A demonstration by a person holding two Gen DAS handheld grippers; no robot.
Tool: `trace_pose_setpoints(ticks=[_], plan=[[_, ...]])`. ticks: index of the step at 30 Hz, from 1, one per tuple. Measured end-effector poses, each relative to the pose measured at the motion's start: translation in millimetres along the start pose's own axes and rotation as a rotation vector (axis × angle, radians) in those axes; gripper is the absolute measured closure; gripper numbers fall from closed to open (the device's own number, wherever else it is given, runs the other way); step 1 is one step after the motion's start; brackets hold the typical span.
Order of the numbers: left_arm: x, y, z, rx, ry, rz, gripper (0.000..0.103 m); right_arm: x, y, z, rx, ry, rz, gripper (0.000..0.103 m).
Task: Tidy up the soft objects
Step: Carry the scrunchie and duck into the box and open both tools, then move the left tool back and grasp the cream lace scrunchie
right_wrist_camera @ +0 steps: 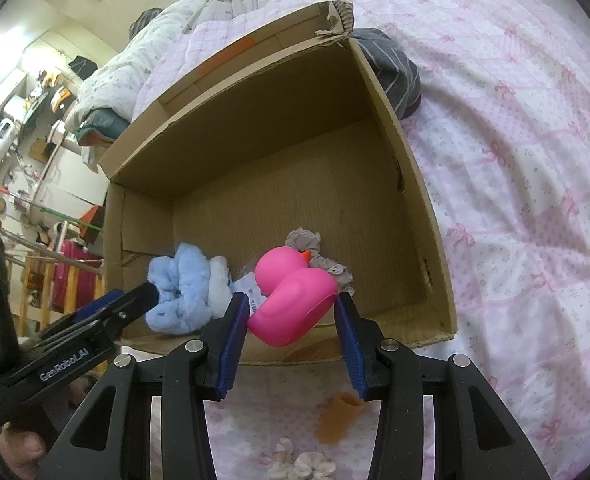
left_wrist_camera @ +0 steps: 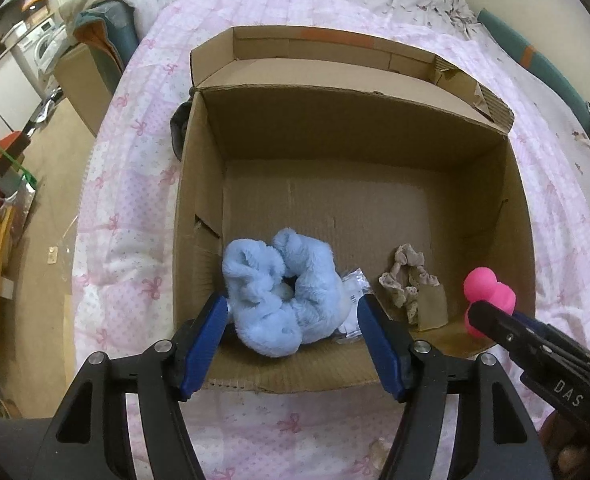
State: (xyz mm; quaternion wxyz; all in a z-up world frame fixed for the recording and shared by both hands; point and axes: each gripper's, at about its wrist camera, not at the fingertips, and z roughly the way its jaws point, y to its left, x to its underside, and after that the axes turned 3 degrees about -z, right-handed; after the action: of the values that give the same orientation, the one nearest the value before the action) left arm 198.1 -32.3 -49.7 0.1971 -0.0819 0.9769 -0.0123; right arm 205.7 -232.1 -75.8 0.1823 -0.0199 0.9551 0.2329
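An open cardboard box sits on a pink bedspread. A fluffy light-blue soft toy lies in its near left corner, with a beige lace scrunchie to its right. My left gripper is open above the box's near edge, its fingers either side of the blue toy and apart from it. My right gripper is shut on a pink rubber duck and holds it over the box's near right part. The duck also shows in the left wrist view. The blue toy and the scrunchie show behind the duck.
A clear plastic packet lies in the box beside the blue toy. A grey striped cloth lies outside the box's far corner. An orange-brown item and a pale floral scrunchie lie on the bedspread near me. Room clutter stands left of the bed.
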Motion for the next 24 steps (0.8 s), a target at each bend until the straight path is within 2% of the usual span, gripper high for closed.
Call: trace_pose_setpoints(ticks=[4,14,16,17,19,21,24], plan=[[3.9,2.0,3.9,0.013,0.030,-0.021,0.038,0.7,2.9,0.3,0.019,-0.003,-0.021,0.057],[9.7,3.9,-9.7,0.008,0.012,-0.020,0.038,0.3,4.1,-7.8,0.000,-0.036,-0.035,0.055],[10.5,6.0,-14.9,0.015,0.002,-0.027,0.038,0.0,10.0,-12.6,-0.040,-0.045,-0.056,0.038],[10.7,6.7,-16.9,0.015,-0.001,-0.025,0.038,0.1,14.7,-17.5,-0.045,-0.063,-0.074,0.023],[11.6,8.3,-22.1,0.010,-0.006,-0.025,0.038,2.1,24.4,-29.4,-0.022,-0.123,-0.127,0.021],[13.1,9.6,-27.6,0.011,-0.009,-0.026,0.038,4.2,31.2,-36.8,-0.015,-0.138,-0.167,0.021],[15.7,11.1,-37.4,0.011,-0.024,-0.017,0.038,8.3,28.8,-45.9,-0.045,-0.138,-0.152,0.021]])
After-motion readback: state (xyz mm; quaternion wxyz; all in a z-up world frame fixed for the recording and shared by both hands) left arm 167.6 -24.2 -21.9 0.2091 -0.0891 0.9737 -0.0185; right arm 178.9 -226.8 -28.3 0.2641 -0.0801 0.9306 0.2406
